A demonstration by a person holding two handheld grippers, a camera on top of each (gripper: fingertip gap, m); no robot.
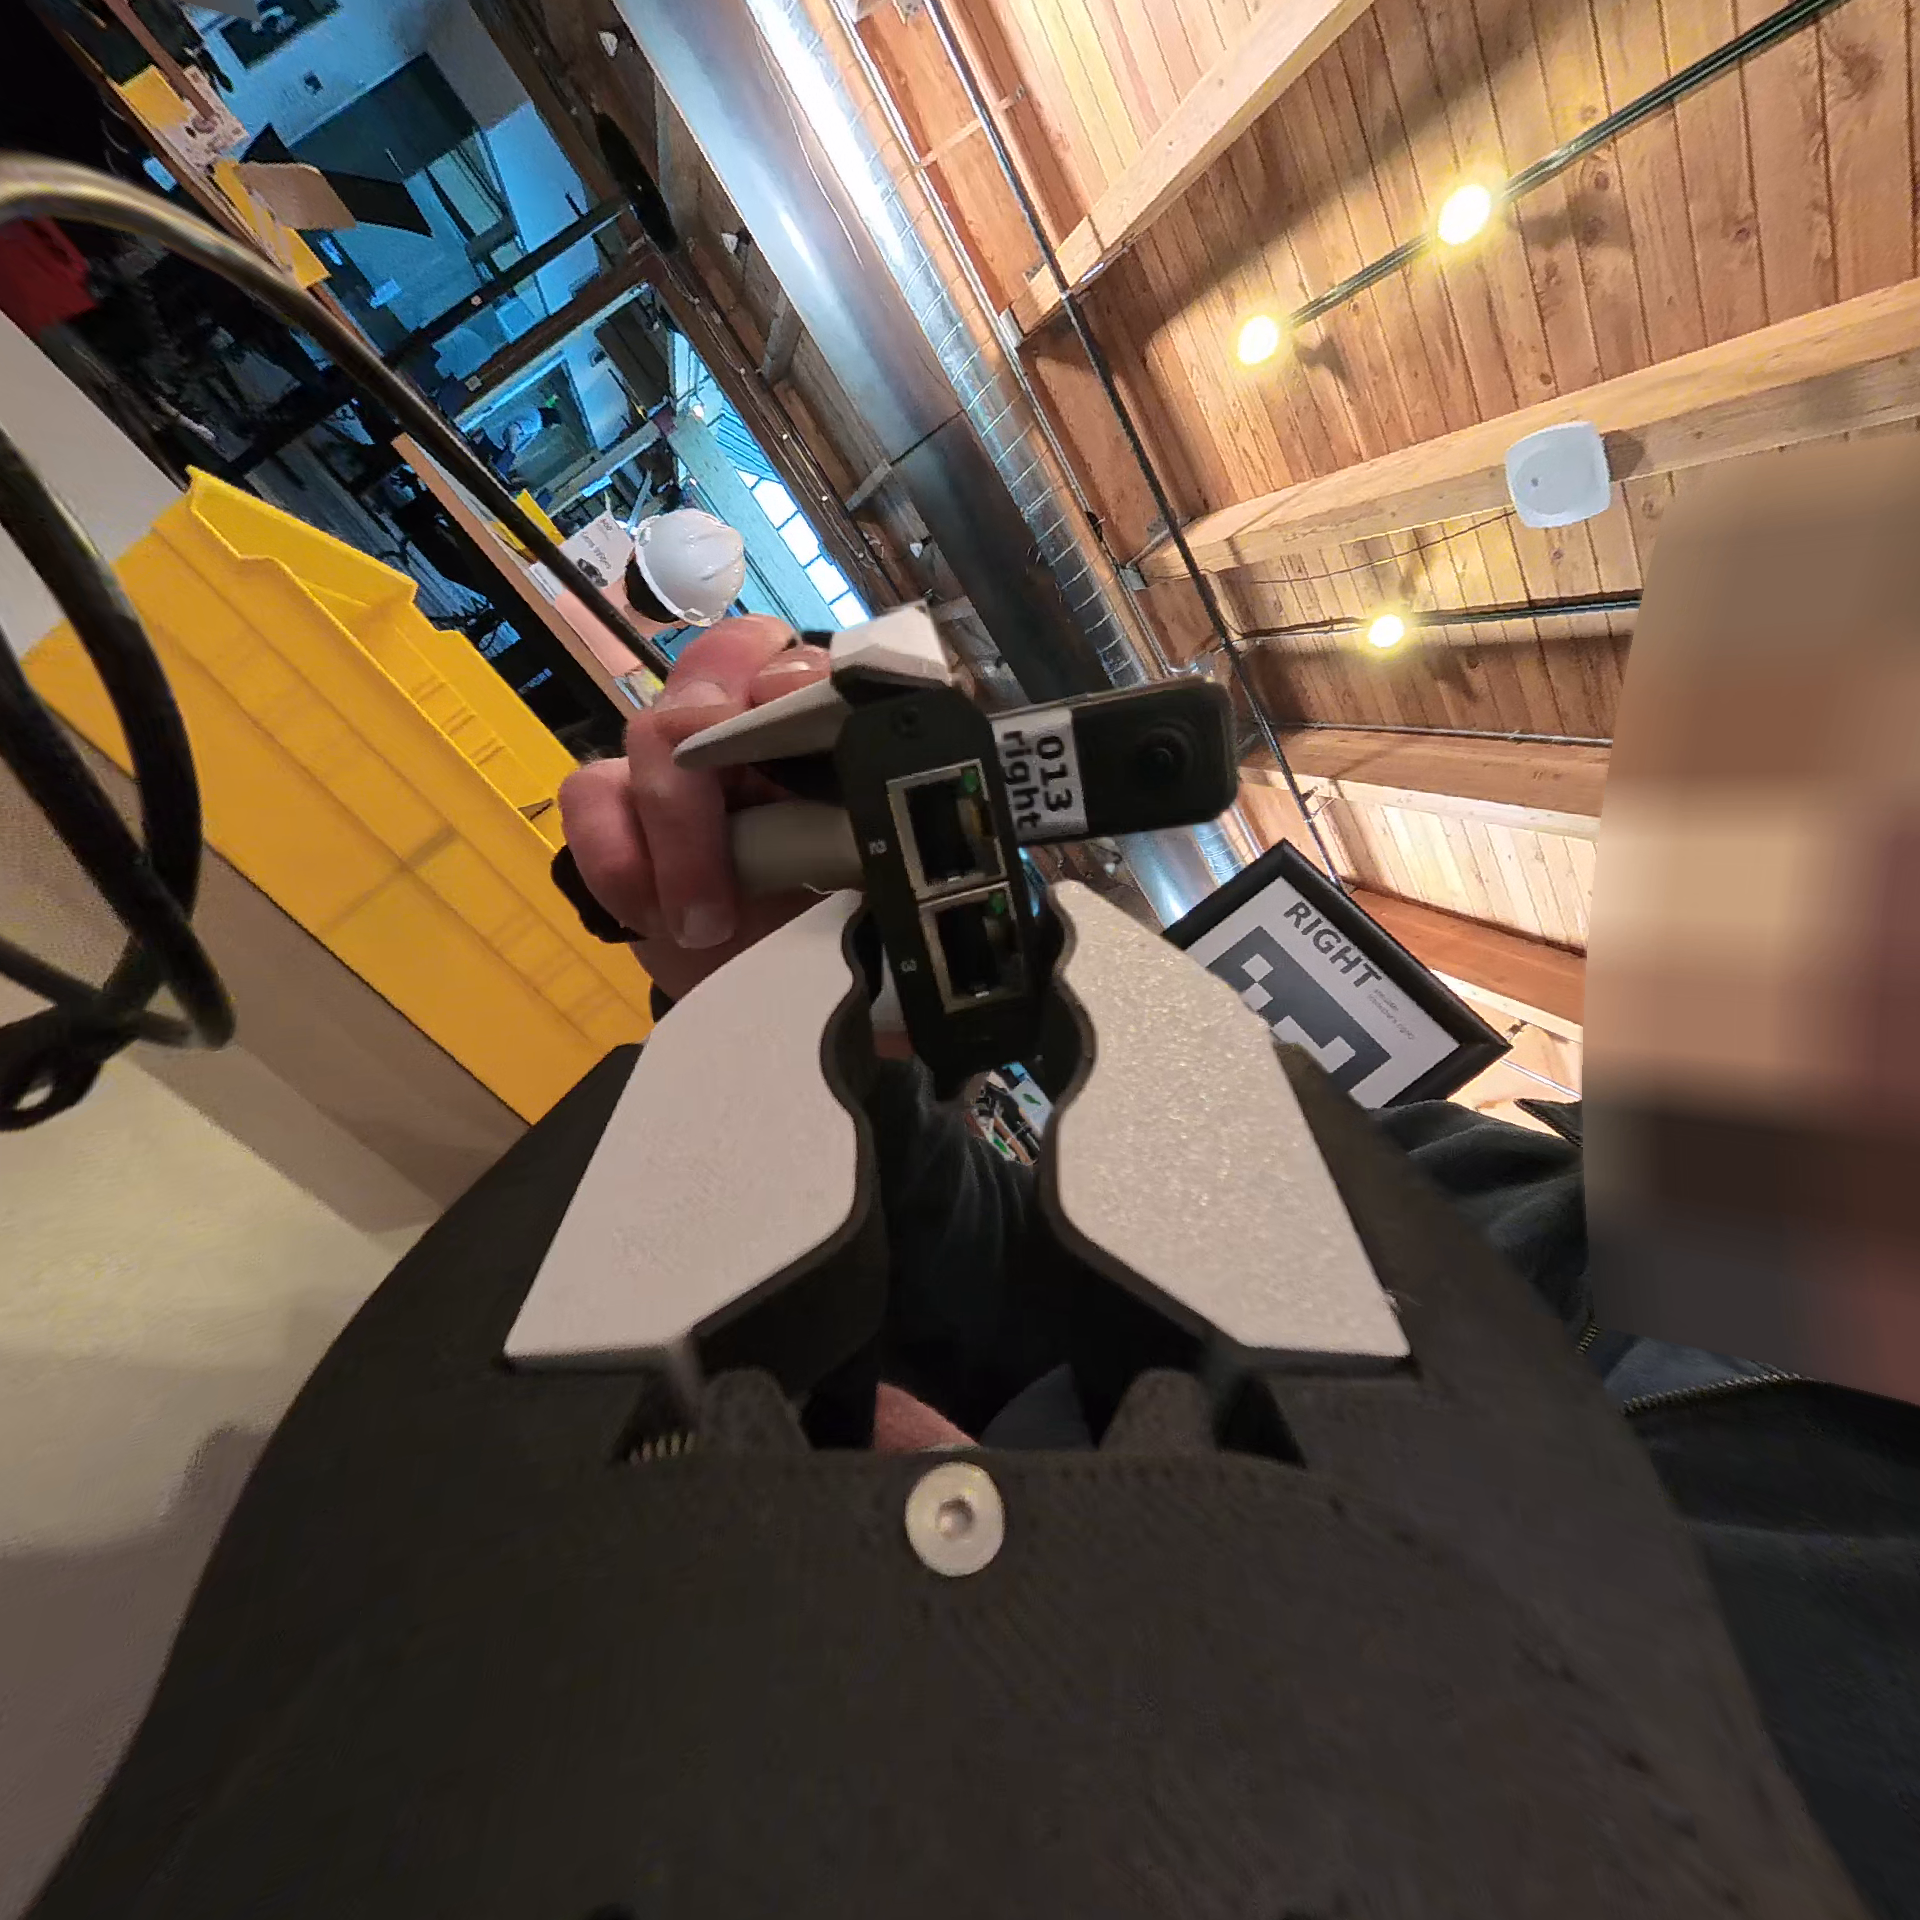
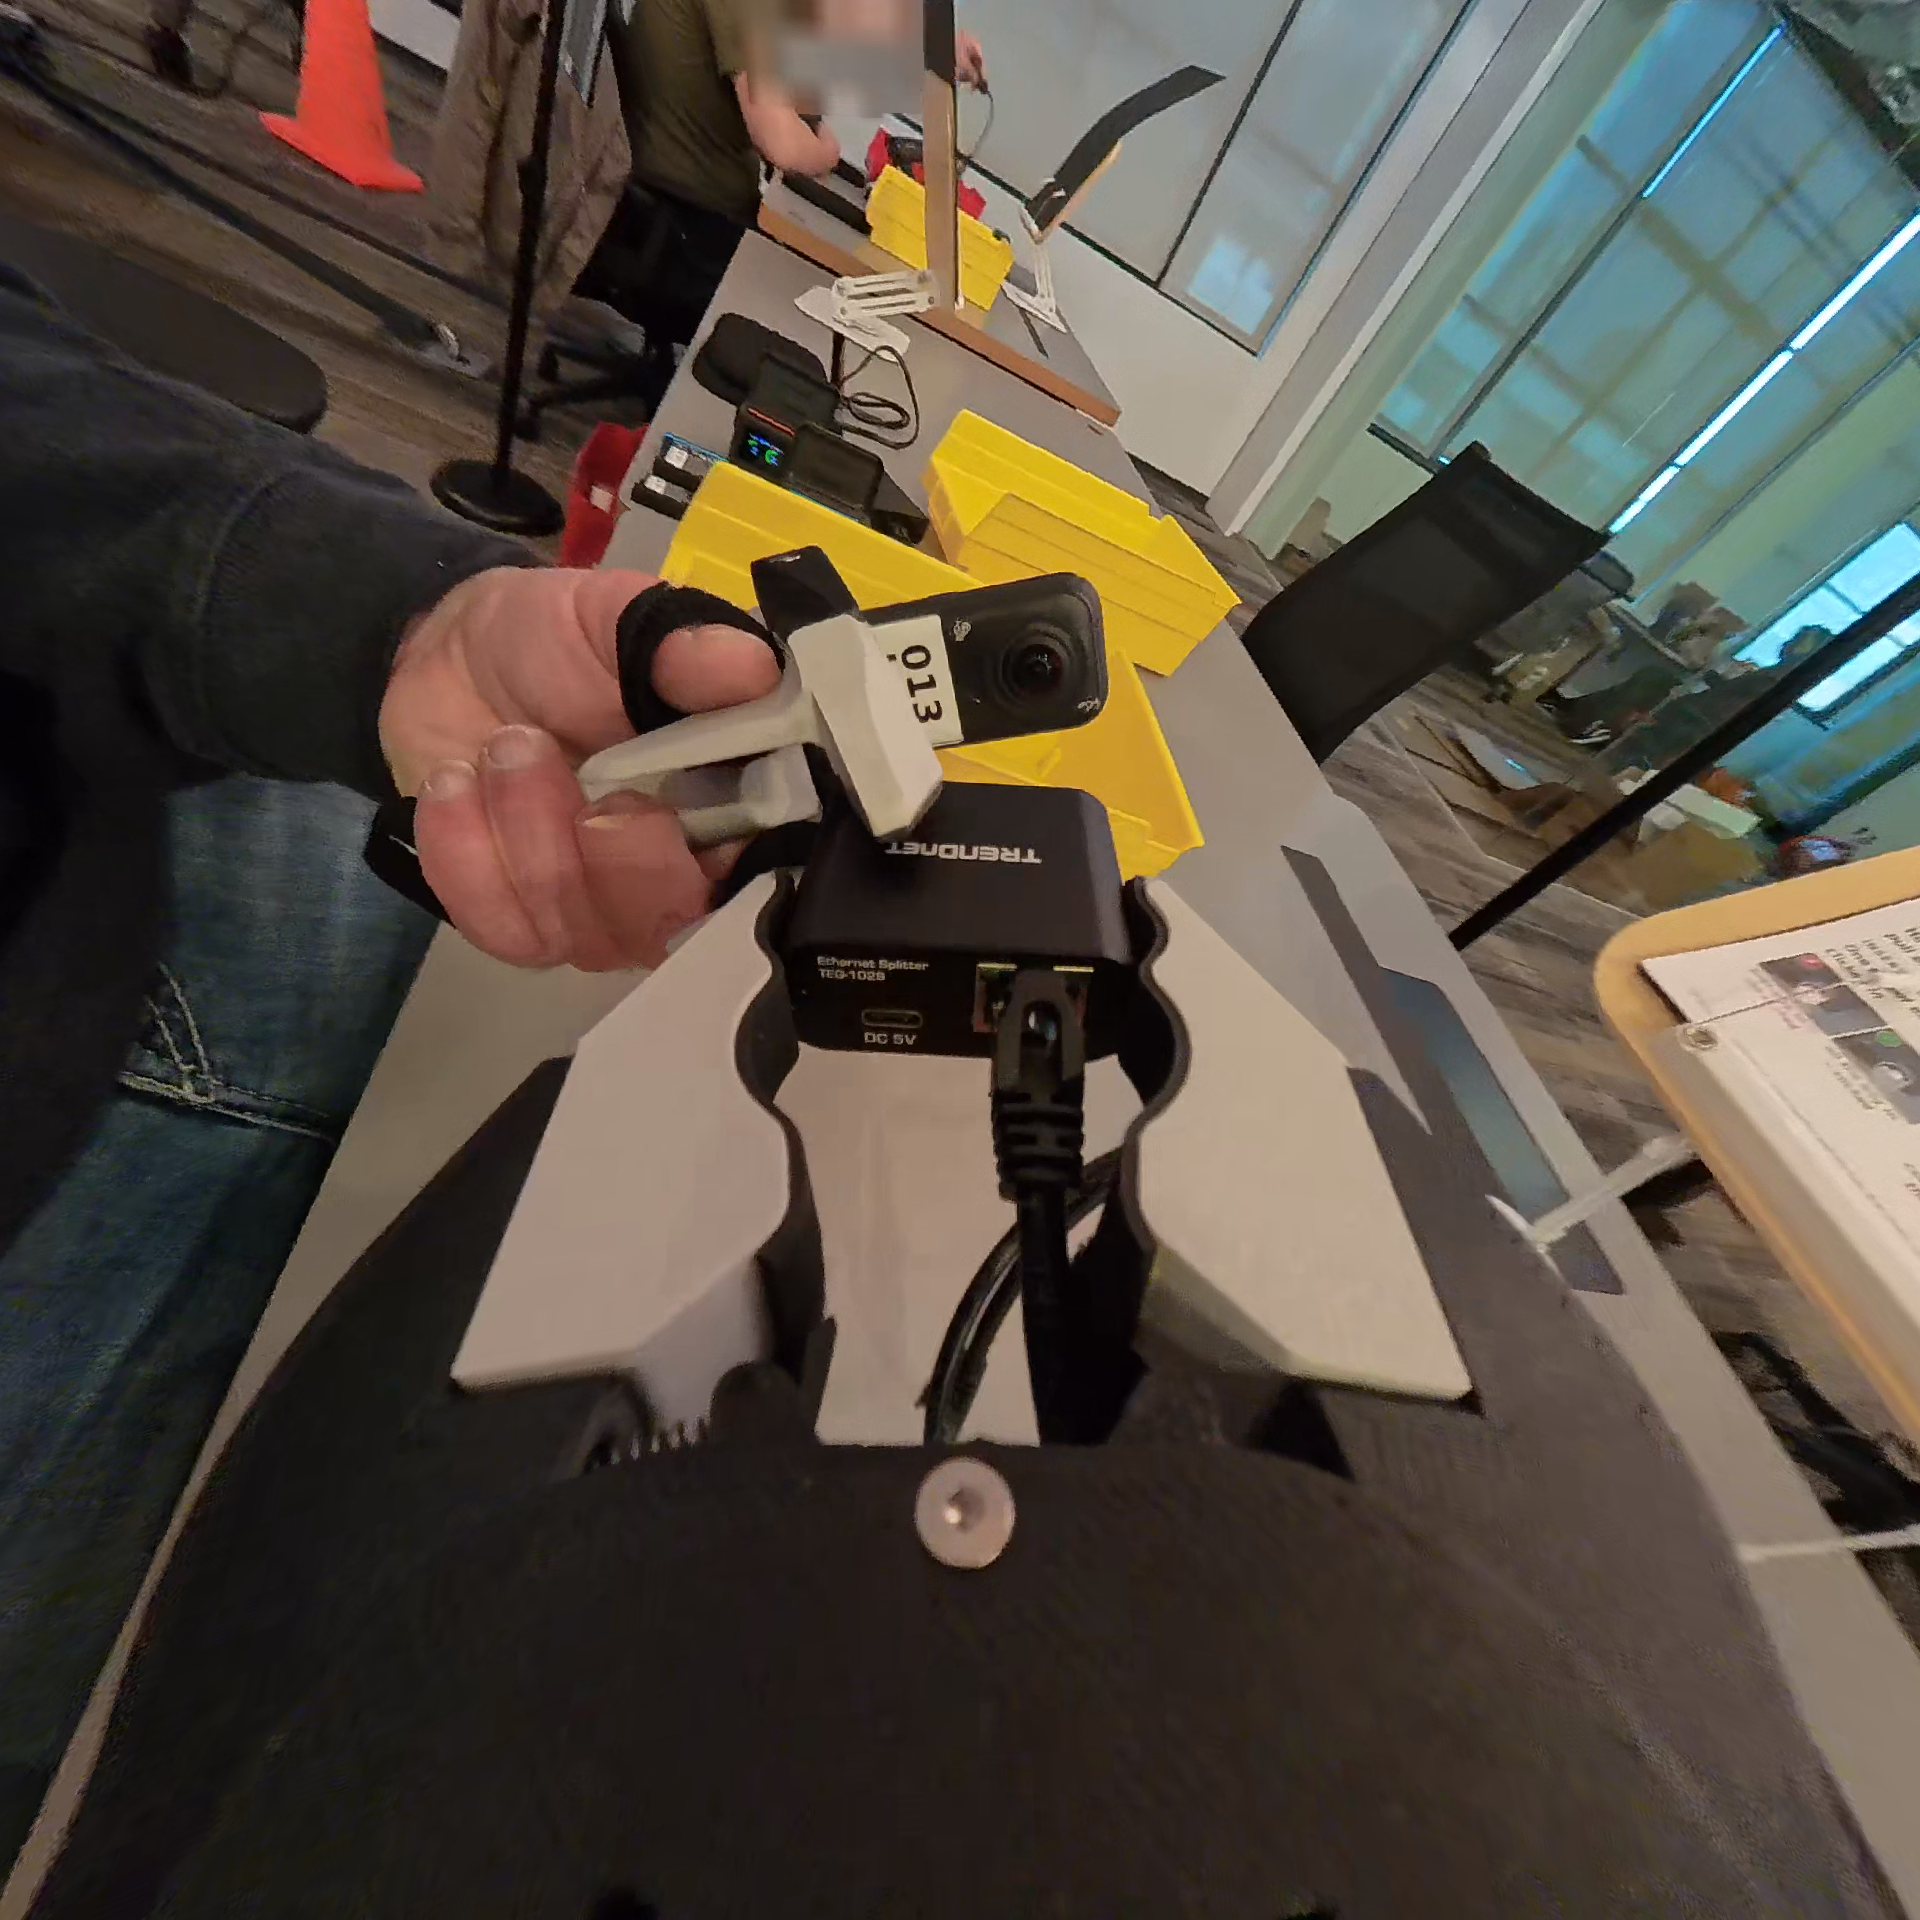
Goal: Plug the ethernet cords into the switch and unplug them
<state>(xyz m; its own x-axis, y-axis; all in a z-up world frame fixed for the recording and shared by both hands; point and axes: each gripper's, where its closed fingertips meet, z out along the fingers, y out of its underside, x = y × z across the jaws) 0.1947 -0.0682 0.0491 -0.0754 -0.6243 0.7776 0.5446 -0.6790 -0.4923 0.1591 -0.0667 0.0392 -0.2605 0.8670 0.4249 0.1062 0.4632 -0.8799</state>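
Note:
The small black switch point(image 1: 951, 831) is held in the air between both grippers. In the left wrist view its face shows two empty ports, and my left gripper point(image 1: 961, 935) is shut on its flat sides. In the right wrist view my right gripper point(image 2: 956, 914) is shut across the width of the switch point(image 2: 935, 883). A black ethernet cord point(image 2: 1034, 1101) is plugged into the port on this side and runs back between my fingers. The left gripper point(image 2: 800, 748) shows above the switch, in a person's hand. More black cord point(image 1: 114, 727) loops at the left.
Yellow bins point(image 2: 1081, 530) stand on the long grey table point(image 2: 1278, 790), and one yellow bin point(image 1: 343, 727) is close on the left. A wooden board with a printed sheet point(image 2: 1787, 1049) is at the right. A person works at the table's far end, near an orange cone point(image 2: 343, 104). Less than 4 cm separates the two grippers' tips.

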